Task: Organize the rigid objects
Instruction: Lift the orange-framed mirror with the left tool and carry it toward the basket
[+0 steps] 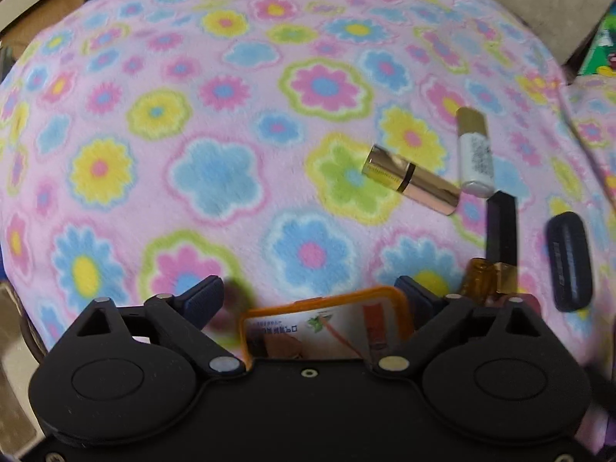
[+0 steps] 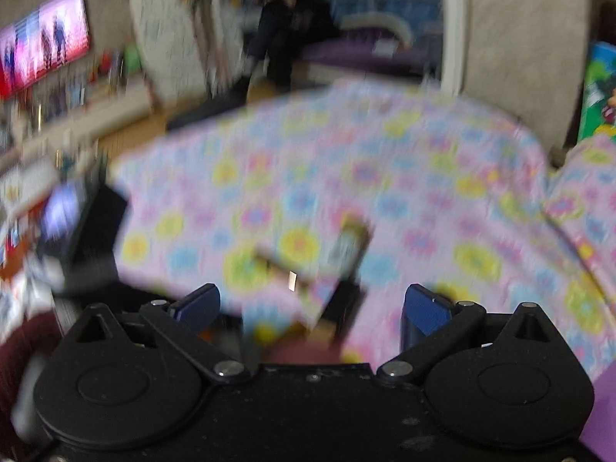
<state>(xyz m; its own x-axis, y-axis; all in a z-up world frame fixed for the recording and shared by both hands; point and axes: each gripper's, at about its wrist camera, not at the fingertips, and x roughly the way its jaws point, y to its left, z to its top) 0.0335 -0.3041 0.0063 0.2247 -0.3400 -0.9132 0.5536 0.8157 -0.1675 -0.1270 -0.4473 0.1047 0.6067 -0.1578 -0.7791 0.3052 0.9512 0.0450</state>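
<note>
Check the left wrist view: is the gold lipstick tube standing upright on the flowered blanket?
No, the gold lipstick tube lies on its side on the flowered blanket, beside the white tube.

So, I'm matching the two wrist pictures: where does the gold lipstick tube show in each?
Left wrist: gold lipstick tube lies right of centre on the floral blanket.
Right wrist: blurred, low centre.
Shared landmark: white tube with gold cap, just right of it.
</note>
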